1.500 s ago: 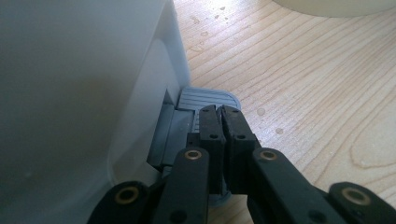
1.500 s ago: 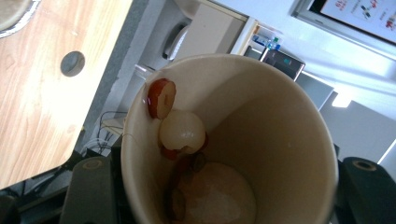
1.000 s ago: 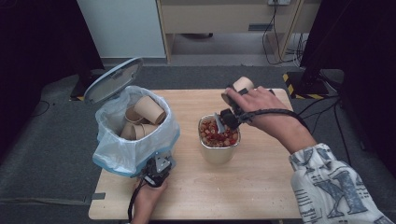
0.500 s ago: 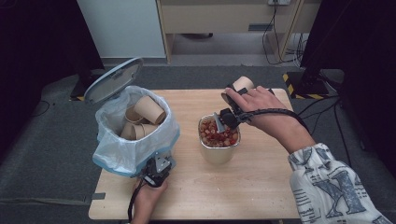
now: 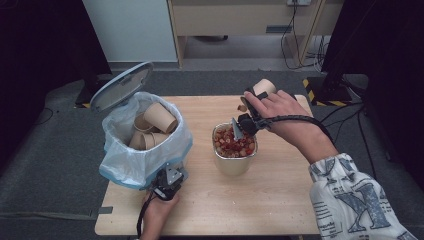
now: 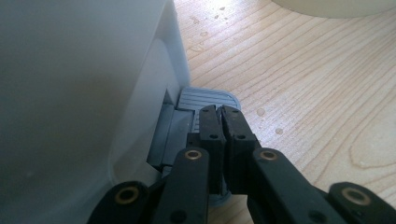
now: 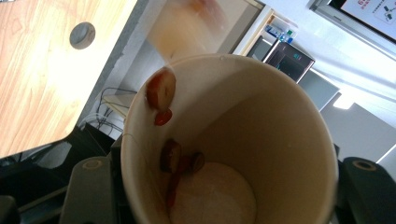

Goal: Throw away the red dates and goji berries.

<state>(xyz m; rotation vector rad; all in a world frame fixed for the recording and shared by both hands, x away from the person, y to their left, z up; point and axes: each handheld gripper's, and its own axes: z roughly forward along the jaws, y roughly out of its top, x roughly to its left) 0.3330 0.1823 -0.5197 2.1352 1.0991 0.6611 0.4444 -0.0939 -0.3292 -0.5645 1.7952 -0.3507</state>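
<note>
Barely anything is shifting since a moment ago: both hands are keeping their places, the paper cup (image 5: 263, 88) staying tipped above the metal container (image 5: 235, 162). Nearest to me, the left hand-held gripper (image 5: 167, 187) is pressing down on the grey pedal (image 6: 205, 99) of the bin (image 5: 145, 165) at the near left of the tabletop (image 5: 280, 210), its jaws closed tight against each other with nothing between them. That bin is standing with its lid (image 5: 121, 86) swung up, its white liner holding several used paper cups (image 5: 150, 125). Further along, the container is sitting near the middle of the tabletop, filled with reddish food pieces (image 5: 232, 144). Beyond it, the right hand-held gripper (image 5: 248, 116) is clamped on the paper cup, holding it tilted over the container's far edge; in the right gripper view a few red scraps (image 7: 161, 91) are clinging to the cup's inner wall.
</note>
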